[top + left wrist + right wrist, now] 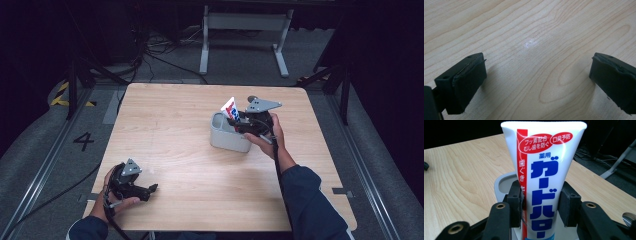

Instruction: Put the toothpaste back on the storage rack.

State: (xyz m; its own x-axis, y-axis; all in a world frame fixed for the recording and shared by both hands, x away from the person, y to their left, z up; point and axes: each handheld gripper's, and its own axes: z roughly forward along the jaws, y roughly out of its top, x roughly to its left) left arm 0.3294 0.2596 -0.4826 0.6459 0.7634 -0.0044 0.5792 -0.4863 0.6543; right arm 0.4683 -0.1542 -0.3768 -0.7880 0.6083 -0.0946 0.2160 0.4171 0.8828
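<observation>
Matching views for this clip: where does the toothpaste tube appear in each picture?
High view: tube right of centre, standing over the grey holder, in the right gripper.
Left gripper view: not in it.
Right gripper view: tube centre, upright between the jaws.
Shared landmark: the holder.

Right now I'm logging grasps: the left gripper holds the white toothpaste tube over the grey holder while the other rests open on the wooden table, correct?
Wrong hand: the right gripper holds the white toothpaste tube over the grey holder, as the right gripper view shows. The left gripper rests open.
</observation>
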